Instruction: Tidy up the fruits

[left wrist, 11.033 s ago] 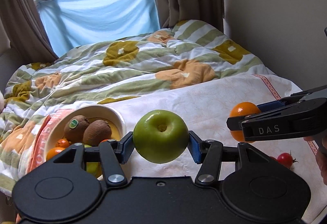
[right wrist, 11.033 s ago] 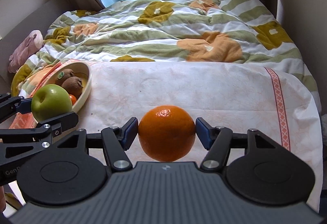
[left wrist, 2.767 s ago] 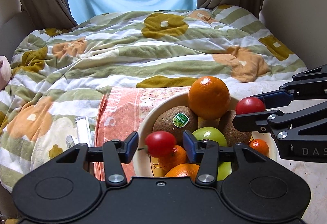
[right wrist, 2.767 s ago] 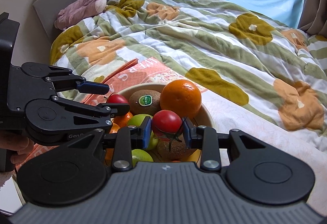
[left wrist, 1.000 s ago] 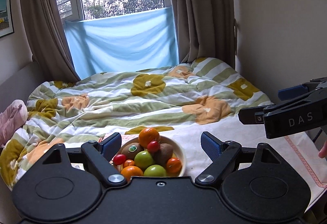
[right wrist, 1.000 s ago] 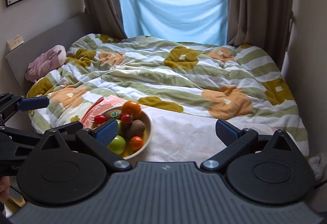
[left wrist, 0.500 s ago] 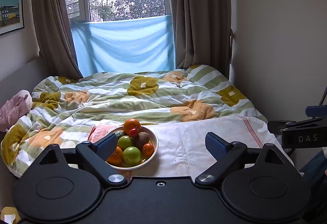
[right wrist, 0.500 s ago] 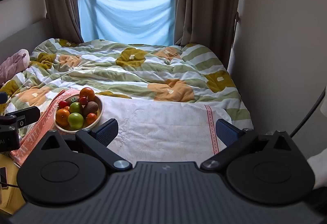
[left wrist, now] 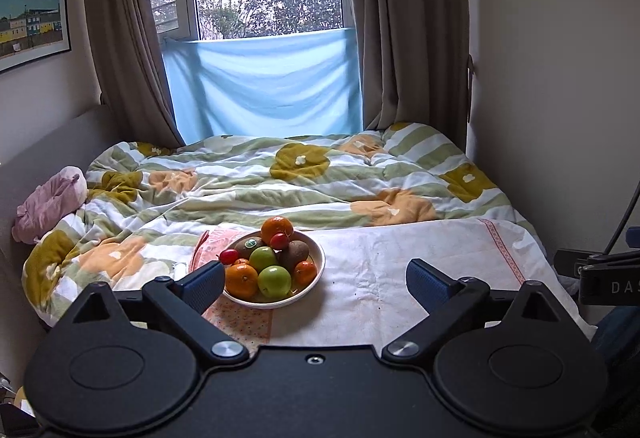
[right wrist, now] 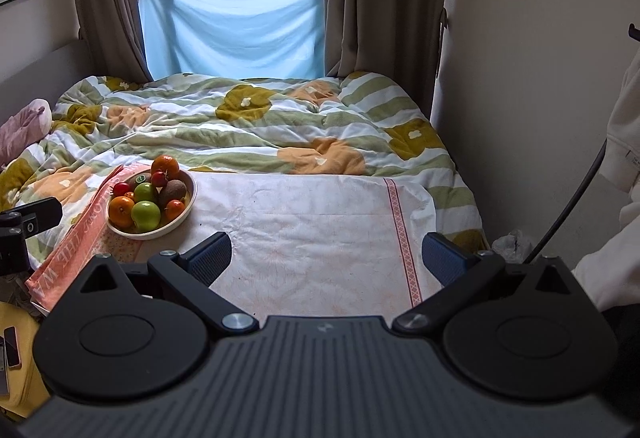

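left wrist view: fruits piled in bowl mid-frame, probably finished; left gripper opening, empty; right gripper spread, empty.

Heaped in a white bowl on the bed: oranges, green apples, kiwis, cherry tomatoes.

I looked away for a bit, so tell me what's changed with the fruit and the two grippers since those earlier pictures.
Both grippers let go: green apple, top orange and two tomatoes now sit in the bowl. The left gripper, jaws opening, and right gripper are empty and pulled back. The bowl, white cloth and kiwis stayed put.
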### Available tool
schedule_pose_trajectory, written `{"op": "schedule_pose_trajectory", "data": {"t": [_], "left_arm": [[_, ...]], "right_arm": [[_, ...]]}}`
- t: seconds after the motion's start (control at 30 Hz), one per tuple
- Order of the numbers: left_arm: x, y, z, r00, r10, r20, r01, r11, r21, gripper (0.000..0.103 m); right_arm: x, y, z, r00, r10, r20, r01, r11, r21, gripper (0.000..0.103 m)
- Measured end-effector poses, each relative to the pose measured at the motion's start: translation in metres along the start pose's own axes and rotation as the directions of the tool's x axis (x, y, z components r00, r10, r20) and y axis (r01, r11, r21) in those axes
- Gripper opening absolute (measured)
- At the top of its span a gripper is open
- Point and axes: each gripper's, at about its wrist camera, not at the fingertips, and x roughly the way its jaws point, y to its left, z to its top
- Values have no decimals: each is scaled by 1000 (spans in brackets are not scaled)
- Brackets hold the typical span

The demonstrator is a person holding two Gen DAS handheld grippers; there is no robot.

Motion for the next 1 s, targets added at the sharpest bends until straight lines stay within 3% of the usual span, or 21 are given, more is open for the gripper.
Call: {"op": "schedule_pose_trajectory", "data": {"t": [1.0], "left_arm": [[-1, 7, -1, 1000, 11, 2, -11, 1000, -8, 99]], "right_arm": [[4, 7, 4, 1000, -9, 4, 9, 1000, 14, 103]]}}
